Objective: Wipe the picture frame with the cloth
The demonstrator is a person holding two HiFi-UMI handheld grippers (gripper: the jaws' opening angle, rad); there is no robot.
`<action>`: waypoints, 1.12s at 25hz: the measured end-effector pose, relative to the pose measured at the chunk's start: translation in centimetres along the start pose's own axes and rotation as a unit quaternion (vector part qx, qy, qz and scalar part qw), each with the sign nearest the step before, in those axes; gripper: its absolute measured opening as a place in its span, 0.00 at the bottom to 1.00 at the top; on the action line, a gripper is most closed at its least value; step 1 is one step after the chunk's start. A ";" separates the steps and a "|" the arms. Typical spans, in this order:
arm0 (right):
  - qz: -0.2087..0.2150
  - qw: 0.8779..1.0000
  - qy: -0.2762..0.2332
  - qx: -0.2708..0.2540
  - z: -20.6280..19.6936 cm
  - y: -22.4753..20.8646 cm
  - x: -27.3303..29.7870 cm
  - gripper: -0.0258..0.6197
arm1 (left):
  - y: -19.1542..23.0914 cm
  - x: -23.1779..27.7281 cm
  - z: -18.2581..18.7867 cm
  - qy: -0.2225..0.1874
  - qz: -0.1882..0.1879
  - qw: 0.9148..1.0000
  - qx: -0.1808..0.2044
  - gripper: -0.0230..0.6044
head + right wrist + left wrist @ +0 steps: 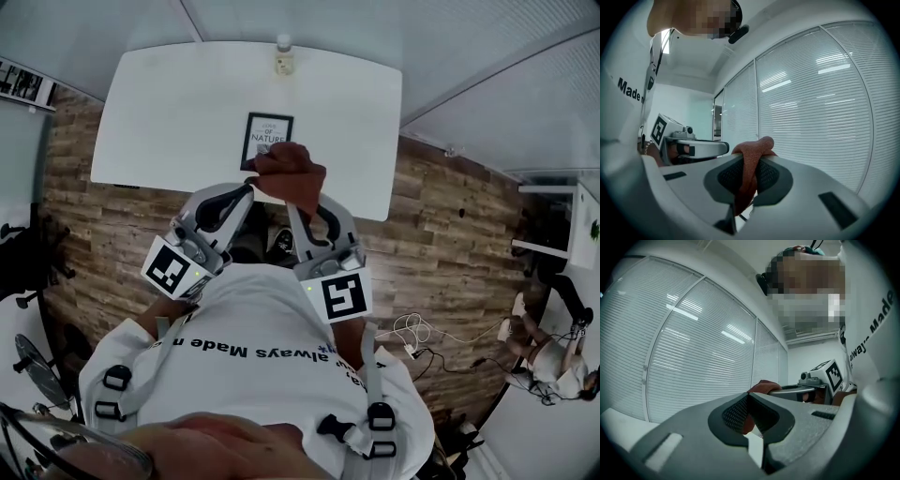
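Cloth (292, 178) is held bunched over the near part of the table (169, 112). It is pinched from both sides: left gripper (250, 187) jaws are closed on its left edge, right gripper (293, 208) jaws are clamped on a fold. Frame (267, 139) is seen mid-table, just beyond the cloth. Bottle (283, 56) is noted at the far edge.

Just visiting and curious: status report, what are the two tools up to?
Left tool, right tool: both shut on cloth, bunched between them. Picture frame flat on table. Bottle at far edge, well clear.
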State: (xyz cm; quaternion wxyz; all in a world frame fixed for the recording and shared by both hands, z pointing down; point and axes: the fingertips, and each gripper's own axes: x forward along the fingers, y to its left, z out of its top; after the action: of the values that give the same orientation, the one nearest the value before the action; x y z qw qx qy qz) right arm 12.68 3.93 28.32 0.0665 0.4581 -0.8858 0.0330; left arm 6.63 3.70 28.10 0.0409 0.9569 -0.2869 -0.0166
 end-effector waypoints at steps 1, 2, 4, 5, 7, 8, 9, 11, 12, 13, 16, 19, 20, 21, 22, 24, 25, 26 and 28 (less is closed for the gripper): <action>-0.001 1.000 0.001 -0.001 0.0 -0.2 0.7 0.06 | 0.8 0.2 -0.1 -0.001 0.000 1.000 -0.002 0.04; -0.002 1.000 0.003 -0.002 0.0 -0.5 1.5 0.06 | 1.6 0.5 -0.1 -0.003 -0.001 1.000 -0.003 0.04; -0.003 1.000 0.007 -0.003 0.1 -1.0 3.2 0.06 | 3.4 1.2 0.0 -0.006 -0.003 1.000 -0.004 0.04; -0.004 1.000 0.010 -0.006 0.1 -1.3 4.2 0.06 | 4.3 1.5 0.0 -0.008 -0.005 1.000 -0.004 0.04; -0.005 1.000 0.013 -0.009 0.3 -1.9 6.4 0.06 | 6.3 2.1 0.2 -0.011 -0.009 1.000 -0.004 0.04; -0.006 1.000 0.012 -0.010 0.6 -2.1 7.6 0.06 | 7.3 2.3 0.4 -0.012 -0.011 1.000 -0.002 0.04; -0.005 1.000 0.012 -0.012 1.0 -2.2 8.8 0.06 | 8.4 2.3 0.7 -0.013 -0.012 1.000 0.000 0.04; -0.002 1.000 0.013 -0.020 1.6 -2.1 11.2 0.06 | 10.7 2.1 1.2 -0.018 -0.012 1.000 0.007 0.04; -0.001 1.000 0.013 -0.024 2.0 -2.0 12.3 0.06 | 12.0 1.9 1.3 -0.018 -0.011 1.000 0.008 0.04; 0.000 1.000 0.013 -0.028 2.3 -1.8 13.4 0.06 | 13.2 1.7 1.4 -0.016 -0.009 1.000 0.008 0.04; -0.005 0.999 0.018 -0.031 2.9 -1.6 16.3 0.06 | 16.4 1.3 1.6 -0.011 -0.011 1.000 0.003 0.04; -0.012 0.999 0.020 -0.029 3.0 -1.7 18.6 0.06 | 18.5 1.2 1.8 -0.014 -0.019 1.000 0.000 0.04; -0.016 0.999 0.020 -0.028 3.0 -1.8 19.1 0.06 | 19.0 1.3 1.8 -0.014 -0.022 1.000 -0.001 0.04; -0.019 0.999 0.020 -0.027 3.1 -1.9 19.4 0.06 | 19.4 1.4 1.7 -0.014 -0.024 1.000 -0.002 0.04; -0.021 0.999 0.021 -0.028 3.1 -2.0 19.7 0.06 | 19.7 1.5 1.7 -0.014 -0.028 1.000 -0.004 0.04; -0.026 0.999 0.024 -0.031 3.0 -2.3 20.2 0.06 | 20.2 1.8 1.5 -0.015 -0.034 0.999 -0.007 0.04; -0.029 0.999 0.027 -0.030 2.8 -2.5 20.3 0.06 | 20.4 2.0 1.4 -0.013 -0.038 0.999 -0.007 0.04; -0.033 0.999 0.030 -0.028 2.7 -2.7 20.5 0.06 | 20.6 2.3 1.2 -0.011 -0.041 0.999 -0.008 0.04; -0.040 0.998 0.033 -0.023 2.6 -3.1 20.7 0.06 | 20.8 2.8 1.1 -0.009 -0.049 0.999 -0.011 0.04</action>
State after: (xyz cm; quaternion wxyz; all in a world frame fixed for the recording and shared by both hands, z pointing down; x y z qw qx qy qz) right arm 3.17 -14.92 28.85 0.1076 0.4898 -0.8648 0.0249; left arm -2.46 -15.23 28.83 0.0479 0.9691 -0.2402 -0.0301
